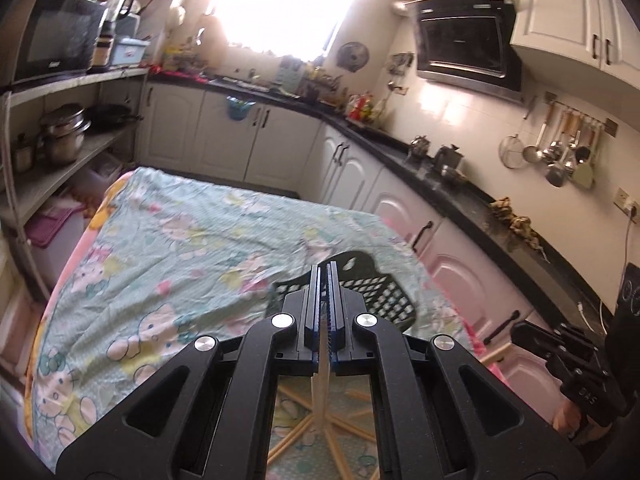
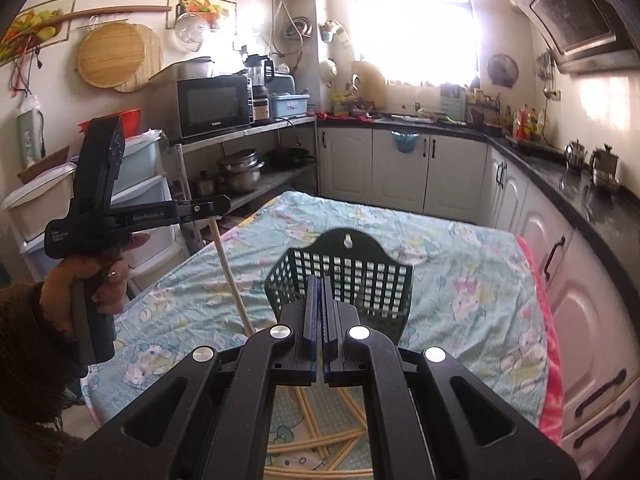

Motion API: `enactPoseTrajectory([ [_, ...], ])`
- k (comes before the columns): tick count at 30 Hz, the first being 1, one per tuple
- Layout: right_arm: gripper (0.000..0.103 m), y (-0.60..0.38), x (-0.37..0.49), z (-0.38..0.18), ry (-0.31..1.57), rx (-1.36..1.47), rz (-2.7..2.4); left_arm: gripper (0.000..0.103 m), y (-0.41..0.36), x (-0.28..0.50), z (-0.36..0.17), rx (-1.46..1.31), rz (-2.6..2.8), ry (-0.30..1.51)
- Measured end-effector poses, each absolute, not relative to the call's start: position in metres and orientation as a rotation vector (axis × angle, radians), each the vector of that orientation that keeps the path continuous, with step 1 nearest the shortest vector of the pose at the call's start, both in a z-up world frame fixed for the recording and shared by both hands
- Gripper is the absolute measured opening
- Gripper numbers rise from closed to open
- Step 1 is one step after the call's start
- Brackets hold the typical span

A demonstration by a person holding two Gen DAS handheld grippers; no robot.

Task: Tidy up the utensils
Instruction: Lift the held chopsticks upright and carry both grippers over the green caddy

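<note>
My left gripper [image 1: 323, 276] is shut on a pale wooden chopstick [image 1: 322, 392] that hangs down between its pads. From the right wrist view, that left gripper [image 2: 224, 202] is raised at the left, and its chopstick [image 2: 232, 276] slants down toward the table. My right gripper [image 2: 321, 286] is shut too. In the left wrist view the right gripper [image 1: 517, 330] grips the end of another chopstick [image 1: 496, 354]. A black lattice basket [image 2: 348, 276] stands on the cloth just beyond both grippers. Several loose chopsticks [image 2: 320, 444] lie crossed on the cloth below them.
A cartoon-print cloth [image 1: 180, 248] covers the table. A dark counter [image 1: 460, 196] with white cabinets runs along the right, and kettles [image 1: 448, 156] stand on it. Shelves with pots [image 1: 64, 136] and a microwave [image 2: 212, 106] stand on the left. A hand [image 2: 96, 280] holds the left gripper's handle.
</note>
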State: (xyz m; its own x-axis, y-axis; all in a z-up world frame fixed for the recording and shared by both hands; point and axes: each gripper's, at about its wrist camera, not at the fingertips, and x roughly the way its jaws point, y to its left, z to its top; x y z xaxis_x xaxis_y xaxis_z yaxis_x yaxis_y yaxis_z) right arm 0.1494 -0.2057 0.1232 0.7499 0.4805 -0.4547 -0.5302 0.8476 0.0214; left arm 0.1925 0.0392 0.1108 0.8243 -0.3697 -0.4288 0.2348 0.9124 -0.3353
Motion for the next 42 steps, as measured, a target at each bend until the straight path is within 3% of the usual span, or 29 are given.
enactPoseTrajectory([
  [24,0.002,-0.212,0.17,0.231,0.267,-0.155,0.493,0.001,0.03,0.217,0.224,-0.236,-0.268,0.299],
  [42,0.002,-0.204,0.228,0.189,0.413,-0.184,0.427,0.001,0.019,0.252,0.18,-0.202,-0.179,0.314],
])
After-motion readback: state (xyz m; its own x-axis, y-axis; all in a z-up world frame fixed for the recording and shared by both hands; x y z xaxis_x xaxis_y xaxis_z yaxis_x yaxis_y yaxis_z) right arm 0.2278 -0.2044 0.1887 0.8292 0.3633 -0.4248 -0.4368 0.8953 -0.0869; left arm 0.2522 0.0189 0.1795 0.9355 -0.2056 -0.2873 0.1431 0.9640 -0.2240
